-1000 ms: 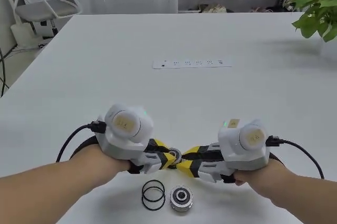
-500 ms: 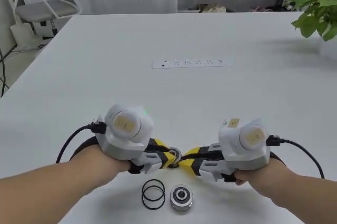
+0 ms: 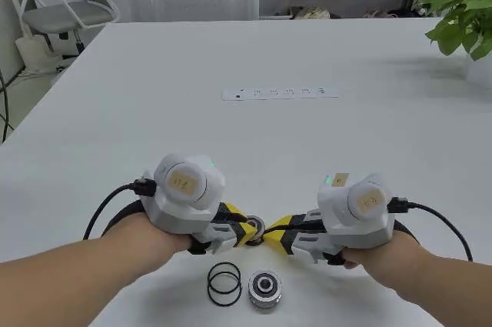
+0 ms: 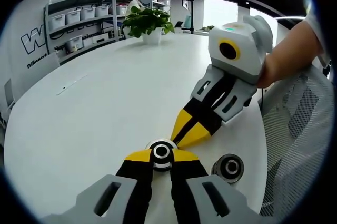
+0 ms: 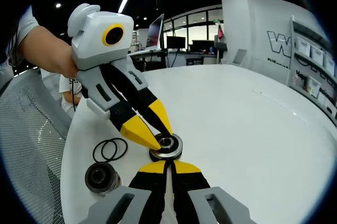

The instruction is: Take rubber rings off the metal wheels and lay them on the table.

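Honestly, very little has changed over the last second. The left gripper (image 3: pixel 241 231) and the right gripper (image 3: pixel 271 235) still meet nose to nose near the front edge of the table (image 3: pixel 231 135), with the metal wheel (image 3: pixel 254 228) between their yellow tips. Both hands have sunk a touch toward that edge, and the tips have stayed on the wheel throughout.

In the left gripper view, the left jaws are closed around the wheel, one yellow tip on each side of it, gripping it by the rim. In the right gripper view, the right jaws are drawn almost fully together with only a thin slit between them. Their points press against the near edge of the same wheel. I cannot tell whether they have a ring pinched there. I also cannot tell whether the wheel rests on the table or hangs just above it.

Two black rubber rings (image 3: pixel 224 283) lie overlapping close to the front edge, exactly where they lay before. A second wheel (image 3: pixel 264 288) sits just beside them to the right, unmoved. Farther back, a white power strip (image 3: pixel 280 93) lies mid-table, and a plant (image 3: pixel 463 19) stands at the far right corner.
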